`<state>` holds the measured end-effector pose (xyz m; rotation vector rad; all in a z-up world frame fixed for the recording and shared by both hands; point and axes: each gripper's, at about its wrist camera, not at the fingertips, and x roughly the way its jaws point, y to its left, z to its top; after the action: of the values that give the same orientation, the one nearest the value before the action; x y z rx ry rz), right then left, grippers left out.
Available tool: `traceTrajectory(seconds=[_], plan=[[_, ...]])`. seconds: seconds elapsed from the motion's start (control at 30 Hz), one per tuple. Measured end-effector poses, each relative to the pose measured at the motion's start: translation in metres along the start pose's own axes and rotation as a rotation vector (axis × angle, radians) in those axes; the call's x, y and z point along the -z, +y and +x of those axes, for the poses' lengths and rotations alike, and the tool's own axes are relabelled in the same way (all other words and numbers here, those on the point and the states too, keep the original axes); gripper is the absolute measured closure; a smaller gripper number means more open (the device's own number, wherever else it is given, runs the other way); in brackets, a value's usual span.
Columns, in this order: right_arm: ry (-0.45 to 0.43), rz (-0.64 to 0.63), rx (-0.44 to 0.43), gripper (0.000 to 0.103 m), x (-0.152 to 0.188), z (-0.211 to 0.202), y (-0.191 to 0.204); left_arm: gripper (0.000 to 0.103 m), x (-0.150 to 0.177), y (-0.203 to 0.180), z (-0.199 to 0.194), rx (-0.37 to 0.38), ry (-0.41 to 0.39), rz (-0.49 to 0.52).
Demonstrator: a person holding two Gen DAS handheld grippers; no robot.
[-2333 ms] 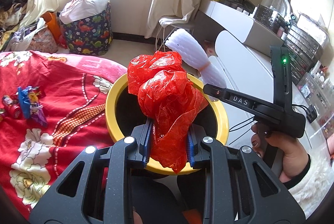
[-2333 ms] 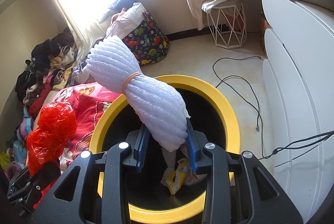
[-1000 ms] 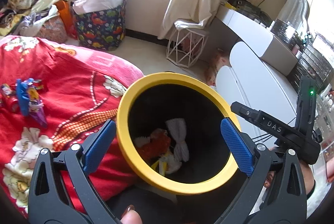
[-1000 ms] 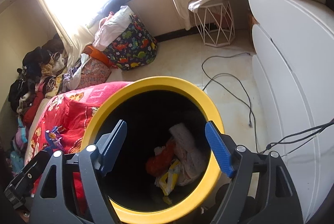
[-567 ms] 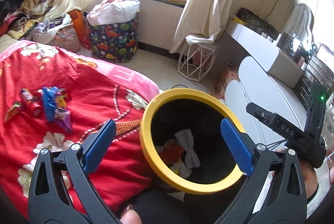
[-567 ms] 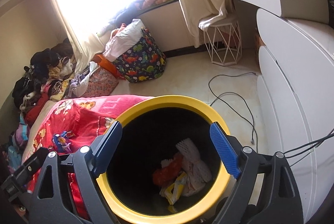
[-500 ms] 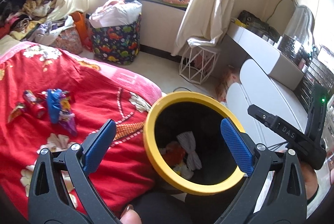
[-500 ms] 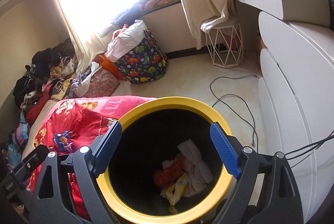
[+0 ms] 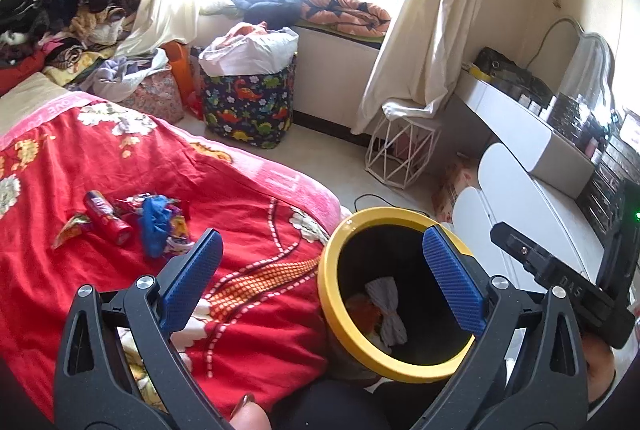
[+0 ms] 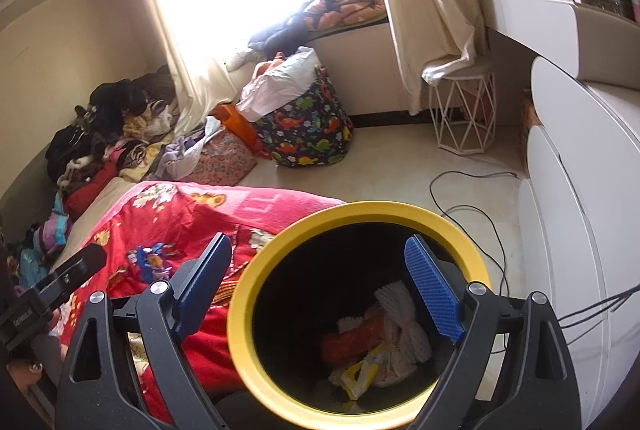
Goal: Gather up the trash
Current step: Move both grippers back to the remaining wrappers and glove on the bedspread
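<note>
A black bin with a yellow rim (image 9: 340,314) stands beside the bed; it also shows in the right wrist view (image 10: 256,310). Inside lie a white foam roll (image 10: 404,330), a red plastic bag (image 10: 352,340) and yellow wrappers (image 10: 360,374). My left gripper (image 9: 320,280) is open and empty above the bed edge and bin. My right gripper (image 10: 320,290) is open and empty above the bin. A red can (image 9: 106,216), a blue wrapper (image 9: 156,222) and other scraps lie on the red blanket (image 9: 100,165) to the left.
A dinosaur-print basket (image 9: 248,105) and piles of clothes (image 9: 60,13) stand by the window. A white wire stool (image 9: 400,153) and a white dresser (image 10: 580,189) are at the right. A black cable (image 10: 472,197) lies on the floor.
Both grippers let go of the red bag and the foam roll, which now lie in the bin. Both opened wide and pulled back; the left view swung toward the bed.
</note>
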<state>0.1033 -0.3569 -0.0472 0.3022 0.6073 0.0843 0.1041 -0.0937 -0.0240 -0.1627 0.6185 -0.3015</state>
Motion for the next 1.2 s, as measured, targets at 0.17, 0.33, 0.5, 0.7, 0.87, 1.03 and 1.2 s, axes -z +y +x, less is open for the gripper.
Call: traceTrajectory(seconds=[0.17, 0.33, 0.5, 0.7, 0.87, 1.03, 1.2], plan=[[-0.008, -0.032, -0.029, 0.017, -0.001, -0.001, 0.016, 0.011, -0.003, 0.012, -0.006, -0.022, -0.022, -0.02], [-0.007, -0.066, -0.056, 0.016, 0.0, 0.001, 0.032, 0.011, -0.006, 0.024, -0.011, -0.04, -0.037, -0.04], [0.002, -0.097, -0.079, 0.016, 0.001, 0.003, 0.049, 0.011, -0.009, 0.039, -0.018, -0.063, -0.056, -0.061], [0.026, -0.146, -0.12, 0.016, 0.005, 0.009, 0.076, 0.011, -0.012, 0.058, -0.024, -0.1, -0.075, -0.081], [0.04, -0.188, -0.151, 0.016, 0.009, 0.014, 0.095, 0.011, -0.013, 0.078, -0.031, -0.136, -0.088, -0.11], [0.056, -0.235, -0.186, 0.016, 0.013, 0.02, 0.117, 0.011, -0.017, 0.098, -0.036, -0.181, -0.106, -0.126], [0.072, -0.277, -0.223, 0.016, 0.017, 0.026, 0.14, 0.011, -0.017, 0.123, -0.043, -0.232, -0.119, -0.161]])
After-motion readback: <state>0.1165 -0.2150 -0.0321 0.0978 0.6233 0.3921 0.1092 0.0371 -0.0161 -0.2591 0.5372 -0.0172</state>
